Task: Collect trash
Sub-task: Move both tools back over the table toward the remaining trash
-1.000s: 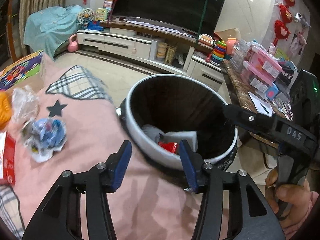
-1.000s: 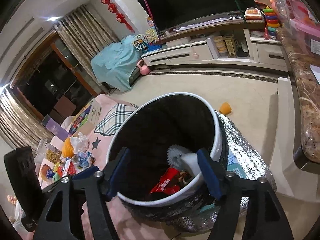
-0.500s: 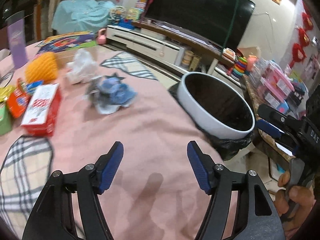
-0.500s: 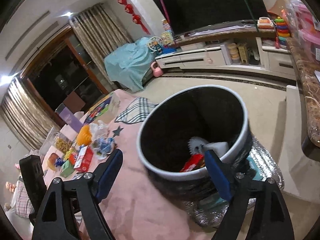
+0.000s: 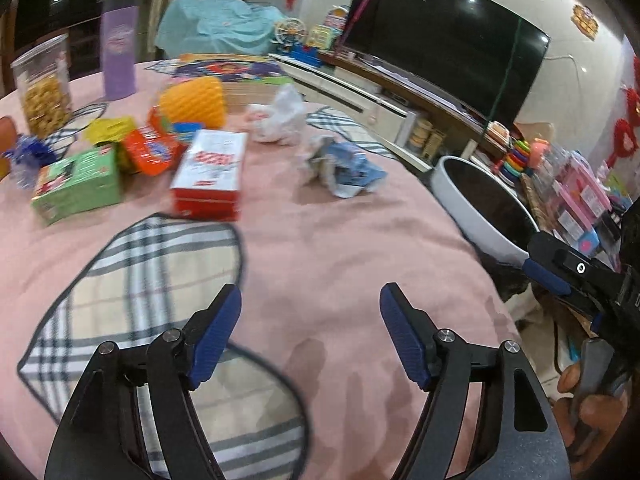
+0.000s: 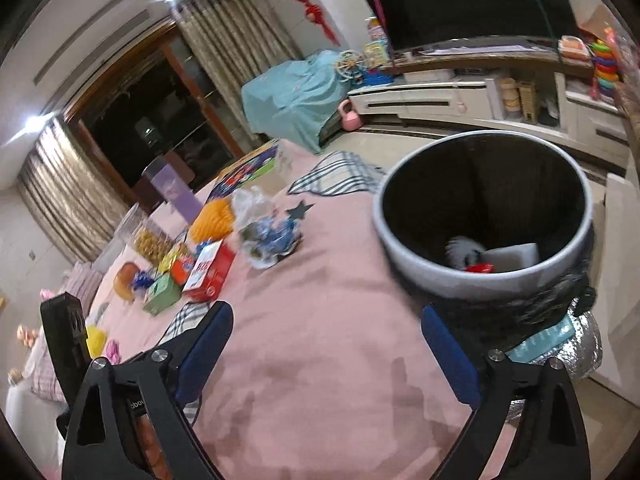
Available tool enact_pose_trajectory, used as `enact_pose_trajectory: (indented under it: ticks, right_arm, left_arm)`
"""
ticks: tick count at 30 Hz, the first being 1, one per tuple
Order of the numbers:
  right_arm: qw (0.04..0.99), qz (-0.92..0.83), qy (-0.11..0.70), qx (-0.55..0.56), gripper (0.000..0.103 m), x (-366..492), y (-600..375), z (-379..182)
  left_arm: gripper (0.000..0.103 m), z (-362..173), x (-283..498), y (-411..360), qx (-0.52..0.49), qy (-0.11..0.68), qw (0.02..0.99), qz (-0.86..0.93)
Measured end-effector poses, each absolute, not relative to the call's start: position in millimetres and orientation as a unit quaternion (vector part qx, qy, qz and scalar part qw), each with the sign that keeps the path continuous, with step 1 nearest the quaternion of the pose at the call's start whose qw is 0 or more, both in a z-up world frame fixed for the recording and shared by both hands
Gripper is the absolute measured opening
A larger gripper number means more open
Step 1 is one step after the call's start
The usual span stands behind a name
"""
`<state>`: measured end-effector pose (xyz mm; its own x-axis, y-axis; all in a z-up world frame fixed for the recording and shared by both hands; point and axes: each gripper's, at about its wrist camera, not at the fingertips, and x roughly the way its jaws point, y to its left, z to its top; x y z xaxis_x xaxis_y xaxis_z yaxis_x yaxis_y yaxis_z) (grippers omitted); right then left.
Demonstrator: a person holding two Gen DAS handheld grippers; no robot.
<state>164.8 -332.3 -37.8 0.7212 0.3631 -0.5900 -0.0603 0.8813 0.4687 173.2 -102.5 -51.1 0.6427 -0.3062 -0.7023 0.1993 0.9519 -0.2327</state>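
A white-rimmed trash bin with a black liner stands beside the pink-clothed table; in the right wrist view the bin holds a red wrapper and white scraps. On the table lie a crumpled blue-and-white wrapper, a crumpled white bag, a red box, a green box and an orange packet. My left gripper is open and empty above the cloth. My right gripper is open and empty near the bin; it also shows at the right edge of the left wrist view.
A snack jar, a purple cup and an orange honeycomb object stand at the table's far side. A TV and cabinet line the back wall. A shelf of toys is right of the bin.
Both grippers have drawn back from over the bin and turned left toward the table. The left view now faces the trash on the cloth. Both jaws stay open.
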Motion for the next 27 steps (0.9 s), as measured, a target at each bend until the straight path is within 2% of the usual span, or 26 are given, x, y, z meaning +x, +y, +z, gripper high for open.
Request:
enact_pose_trajectory:
  ticks: [12, 27]
  right_arm:
    - [0.894, 0.148, 0.38, 0.186, 0.098, 177.2, -282.0, -51.3]
    - [0.892, 0.156, 0.392, 0.16, 0.098, 206.4, -257.3, -56.0]
  left_arm:
    - [0.076, -58.3, 169.3, -48.9, -0.091, 0.402, 0.907, -0.09]
    - [0.076, -62.4, 183.0, -39.9, -0.094, 0.413, 0.902, -0.086]
